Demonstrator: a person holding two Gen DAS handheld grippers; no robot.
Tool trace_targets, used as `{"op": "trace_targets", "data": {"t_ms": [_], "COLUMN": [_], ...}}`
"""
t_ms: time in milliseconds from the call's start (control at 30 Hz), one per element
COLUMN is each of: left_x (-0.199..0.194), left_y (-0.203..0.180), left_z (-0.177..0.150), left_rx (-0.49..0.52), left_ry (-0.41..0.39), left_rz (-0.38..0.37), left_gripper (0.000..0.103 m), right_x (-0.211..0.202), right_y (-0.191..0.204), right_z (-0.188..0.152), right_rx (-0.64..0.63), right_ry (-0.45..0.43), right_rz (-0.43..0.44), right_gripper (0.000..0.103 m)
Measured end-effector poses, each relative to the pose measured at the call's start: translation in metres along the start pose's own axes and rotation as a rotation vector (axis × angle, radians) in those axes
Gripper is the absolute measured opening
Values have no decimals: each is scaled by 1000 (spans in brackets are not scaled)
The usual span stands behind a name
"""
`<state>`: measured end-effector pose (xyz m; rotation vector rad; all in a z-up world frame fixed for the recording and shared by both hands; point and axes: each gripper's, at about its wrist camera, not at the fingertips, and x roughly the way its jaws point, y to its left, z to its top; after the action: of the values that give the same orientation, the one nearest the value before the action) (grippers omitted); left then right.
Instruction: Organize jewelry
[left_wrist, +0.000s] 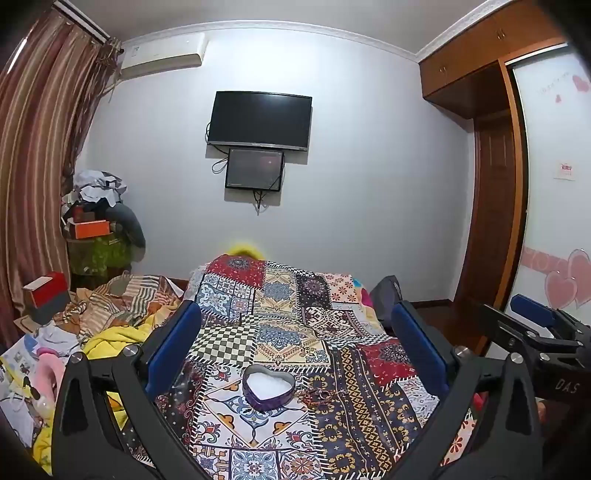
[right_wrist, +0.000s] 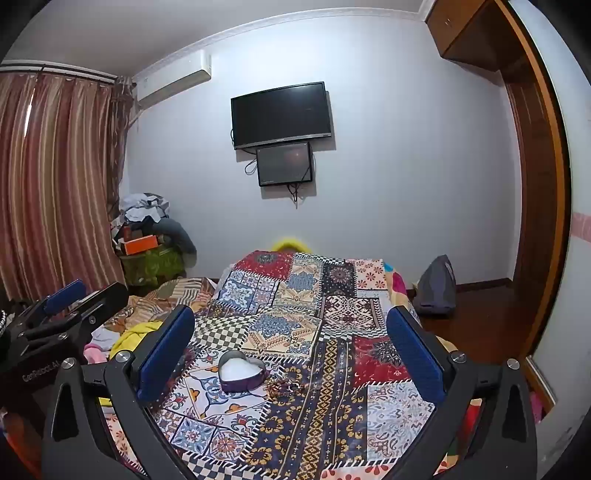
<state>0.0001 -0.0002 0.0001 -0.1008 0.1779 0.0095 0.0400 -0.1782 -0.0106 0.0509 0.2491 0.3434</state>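
A purple heart-shaped box (left_wrist: 268, 386) with a white lining stands open on the patterned bedspread (left_wrist: 291, 332). It also shows in the right wrist view (right_wrist: 242, 371). A small heap of jewelry (left_wrist: 320, 396) with chains and rings lies just right of the box, seen too in the right wrist view (right_wrist: 286, 387). My left gripper (left_wrist: 295, 343) is open and empty, held above and behind the box. My right gripper (right_wrist: 291, 343) is open and empty at a like height. Each gripper shows at the edge of the other's view.
Crumpled clothes and blankets (left_wrist: 110, 314) cover the bed's left side, with a red box (left_wrist: 46, 291). A cluttered pile (left_wrist: 99, 221) stands in the far left corner. A dark bag (right_wrist: 436, 284) sits on the floor right of the bed, by the wardrobe (left_wrist: 491, 206).
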Motion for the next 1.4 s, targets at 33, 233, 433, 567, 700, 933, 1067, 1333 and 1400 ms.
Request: {"op": "trace_targets", "data": {"t_ms": [33,233,433,567,700,933,1067,1333,1400], "left_x": [0,3,1,3,1,3,4,6,6], "left_y": [0,1,-2,-2,-6,-6,-6,-4,-4], "left_z": [0,-1,0,0,-1,-3,-4,-5,-5], "left_rx": [-1,-4,19,30,37,39,41,31,31], "left_ry": [0,8,2,-1,0,3,0,-2,-2], "left_rz": [-2,-4,-2,0,-6,-6,1,3,7], "left_gripper": [103,103,103,103,103,103,103,103,103], "right_x": [0,2,2,1,-1,2,3,1,0], "right_y": [0,-2,-2,0,4,0,0,1,3], "right_z": [0,-1,-2,-3,-3,-1,-3,-3,-4], "right_rx": [-1,6,11,13,13,17,14,16,15], "right_ry": [1,6,12,12,14,14,14,9,10], "right_rz": [0,1,1,1,1,1,1,1,0], "right_gripper": [103,103,103,103,103,103,103,103,103]}}
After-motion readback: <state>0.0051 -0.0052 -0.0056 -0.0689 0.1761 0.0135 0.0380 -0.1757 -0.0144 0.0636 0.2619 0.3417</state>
